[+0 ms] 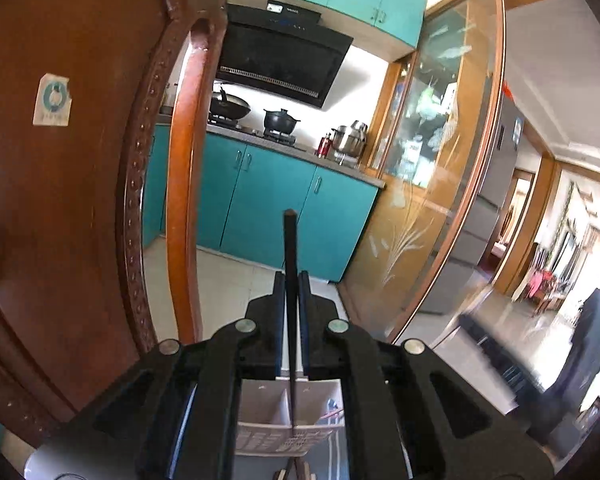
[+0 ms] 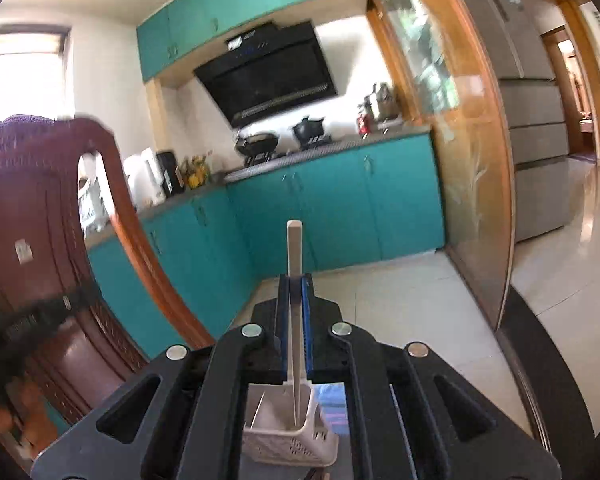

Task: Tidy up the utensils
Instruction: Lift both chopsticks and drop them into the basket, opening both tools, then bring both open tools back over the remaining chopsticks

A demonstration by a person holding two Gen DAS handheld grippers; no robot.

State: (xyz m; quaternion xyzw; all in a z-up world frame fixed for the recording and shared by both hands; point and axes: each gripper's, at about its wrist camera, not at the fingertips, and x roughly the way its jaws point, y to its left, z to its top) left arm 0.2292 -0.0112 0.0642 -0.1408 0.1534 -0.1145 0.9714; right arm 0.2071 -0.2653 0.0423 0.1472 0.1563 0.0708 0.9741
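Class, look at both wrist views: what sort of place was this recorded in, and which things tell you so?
Most likely a home kitchen: a black range hood hangs over a stove with a wok and a lidded pot, above teal cabinets.

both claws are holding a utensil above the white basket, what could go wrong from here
1. The left claw pinches the dark stick along a thin line; it could pivot or slip.
2. The white utensil in the right claw may miss the white basket below.
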